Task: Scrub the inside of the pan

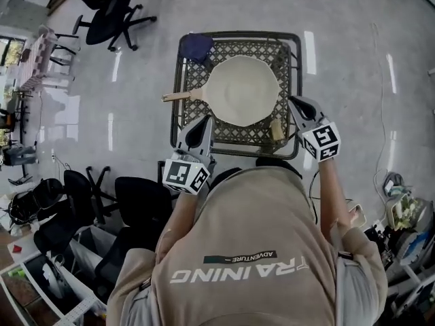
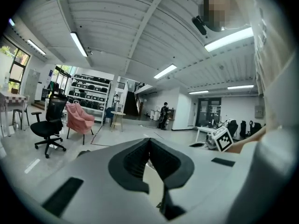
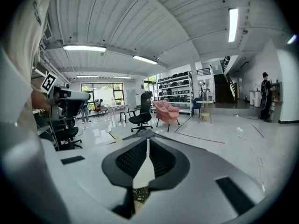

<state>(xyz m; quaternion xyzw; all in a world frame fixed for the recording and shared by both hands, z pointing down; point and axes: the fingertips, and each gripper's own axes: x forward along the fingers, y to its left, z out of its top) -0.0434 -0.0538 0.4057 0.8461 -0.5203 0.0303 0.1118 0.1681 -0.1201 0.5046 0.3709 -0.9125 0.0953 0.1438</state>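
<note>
A cream pan (image 1: 242, 90) with a wooden handle (image 1: 180, 96) pointing left lies on a black mesh table (image 1: 293, 53). A small tan scrub pad (image 1: 276, 130) rests on the mesh just right of the pan's near side. My left gripper (image 1: 200, 131) hovers at the table's near-left edge, shut and empty; in the left gripper view (image 2: 149, 141) it faces out into the room. My right gripper (image 1: 299, 104) stands at the near-right edge beside the pad, also shut with nothing in it, and its own view (image 3: 147, 141) looks across the room too.
A dark blue cloth (image 1: 197, 46) lies on the table's far-left corner. Black office chairs (image 1: 136, 202) crowd the floor at lower left, and another chair (image 1: 109, 15) stands at upper left. Cables and clutter (image 1: 401, 209) sit at the right.
</note>
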